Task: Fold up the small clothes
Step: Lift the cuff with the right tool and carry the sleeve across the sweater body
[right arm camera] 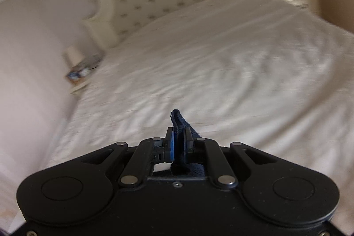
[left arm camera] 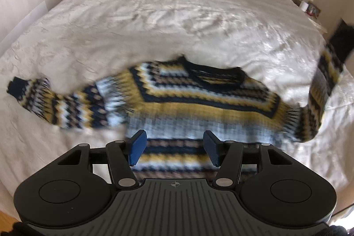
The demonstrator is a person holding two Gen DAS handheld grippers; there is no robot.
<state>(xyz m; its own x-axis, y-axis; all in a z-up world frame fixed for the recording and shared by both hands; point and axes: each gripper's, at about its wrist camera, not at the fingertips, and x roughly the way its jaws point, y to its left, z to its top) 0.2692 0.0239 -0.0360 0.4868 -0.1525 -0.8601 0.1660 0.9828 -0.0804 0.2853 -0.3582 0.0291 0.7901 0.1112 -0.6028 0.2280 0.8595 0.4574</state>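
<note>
Folding first sleeve: right gripper (right arm camera: 178, 143) clenched on sweater (left arm camera: 190, 98) cuff (right arm camera: 177, 118), raised near bed (left arm camera: 154, 14) right edge; left gripper (left arm camera: 174, 147) released. Next, likely carry cuff across chest.

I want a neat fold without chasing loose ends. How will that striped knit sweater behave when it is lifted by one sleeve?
Probably floppy: the sweater drapes over the bed, and its raised sleeve bends. The right claw pinches only the dark cuff, so the body would likely trail and swing. The thick knit probably grips rather than slips.
</note>
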